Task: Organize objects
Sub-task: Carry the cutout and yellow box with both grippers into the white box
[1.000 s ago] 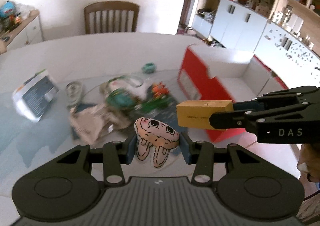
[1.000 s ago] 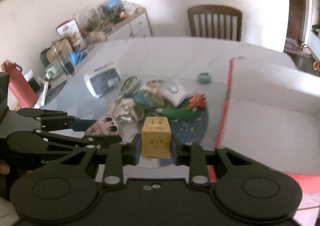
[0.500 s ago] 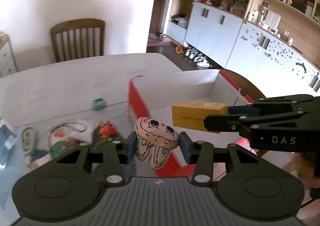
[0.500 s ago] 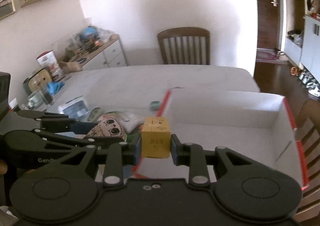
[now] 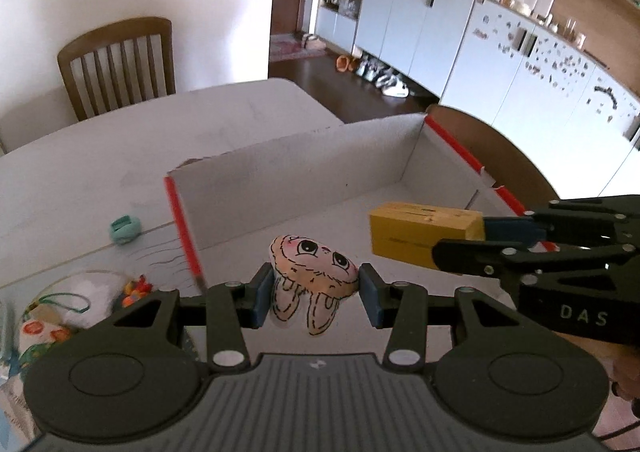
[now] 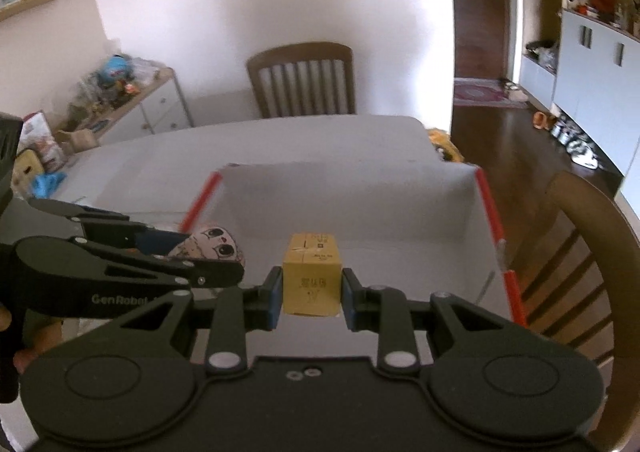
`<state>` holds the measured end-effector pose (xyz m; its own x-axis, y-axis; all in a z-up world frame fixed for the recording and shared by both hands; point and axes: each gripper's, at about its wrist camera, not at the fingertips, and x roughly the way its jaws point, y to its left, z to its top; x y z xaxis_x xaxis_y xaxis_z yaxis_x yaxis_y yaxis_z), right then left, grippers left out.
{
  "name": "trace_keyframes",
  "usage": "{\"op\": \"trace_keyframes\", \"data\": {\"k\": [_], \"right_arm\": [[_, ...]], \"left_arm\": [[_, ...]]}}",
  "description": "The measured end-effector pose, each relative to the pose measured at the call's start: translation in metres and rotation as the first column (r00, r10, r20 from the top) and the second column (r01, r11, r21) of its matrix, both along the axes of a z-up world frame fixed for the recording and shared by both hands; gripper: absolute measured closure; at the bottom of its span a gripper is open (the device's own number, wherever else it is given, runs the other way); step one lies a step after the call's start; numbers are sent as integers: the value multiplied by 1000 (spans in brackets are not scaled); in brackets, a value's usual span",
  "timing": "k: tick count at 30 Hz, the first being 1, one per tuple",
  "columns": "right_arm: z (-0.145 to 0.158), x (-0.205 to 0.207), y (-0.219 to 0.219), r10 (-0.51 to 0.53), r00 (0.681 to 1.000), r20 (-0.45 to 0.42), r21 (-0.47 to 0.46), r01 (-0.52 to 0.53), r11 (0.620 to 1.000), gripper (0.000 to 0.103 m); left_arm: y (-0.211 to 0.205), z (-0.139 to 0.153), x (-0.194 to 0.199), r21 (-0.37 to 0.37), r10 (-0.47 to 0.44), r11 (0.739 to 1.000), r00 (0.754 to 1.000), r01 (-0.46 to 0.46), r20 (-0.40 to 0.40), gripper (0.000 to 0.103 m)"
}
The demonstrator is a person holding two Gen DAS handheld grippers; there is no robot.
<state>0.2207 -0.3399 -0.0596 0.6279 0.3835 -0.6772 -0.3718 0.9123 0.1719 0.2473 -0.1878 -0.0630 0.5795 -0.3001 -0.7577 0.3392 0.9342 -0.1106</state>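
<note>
the box (image 5: 304, 167), white inside with red edges, fills the middle of both views; it looks like light, stiff card that would slide if you knock its wall, so keep your loads clear of the rim.

your right gripper (image 6: 311, 298) is clamped on the carton (image 6: 312, 278), low centre of the right view. it looks rigid and light, with flat faces; the pads press its two side faces at the near end, and most of its length juts out ahead of the fingers, over the box floor.

your left gripper (image 5: 316, 292) is clamped on the toy (image 5: 314, 272), low centre of the left view. it looks soft, light and squashy; the pads (image 5: 262, 294) pinch its head from both sides, ears dangling below, over the box's near edge.
</note>
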Motion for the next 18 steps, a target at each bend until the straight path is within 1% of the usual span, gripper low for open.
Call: {"op": "trace_keyframes", "data": {"k": [5, 10, 12, 18], "right_arm": [[-18, 12, -9, -18, 999, -28, -35, 17, 999, 75], [-34, 27, -11, -22, 997, -74, -69, 17, 997, 75], [-41, 32, -12, -21, 995, -96, -81, 13, 997, 75], [-57, 43, -10, -13, 989, -148, -112, -3, 994, 75]], "left_arm": [[-17, -12, 21, 17, -12, 1000, 999, 13, -40, 58], [-38, -32, 47, 57, -31, 998, 991, 39, -132, 58], [-44, -40, 57, 80, -13, 996, 985, 27, -170, 58], [-51, -56, 73, 130, 2, 991, 974, 28, -227, 58]]}}
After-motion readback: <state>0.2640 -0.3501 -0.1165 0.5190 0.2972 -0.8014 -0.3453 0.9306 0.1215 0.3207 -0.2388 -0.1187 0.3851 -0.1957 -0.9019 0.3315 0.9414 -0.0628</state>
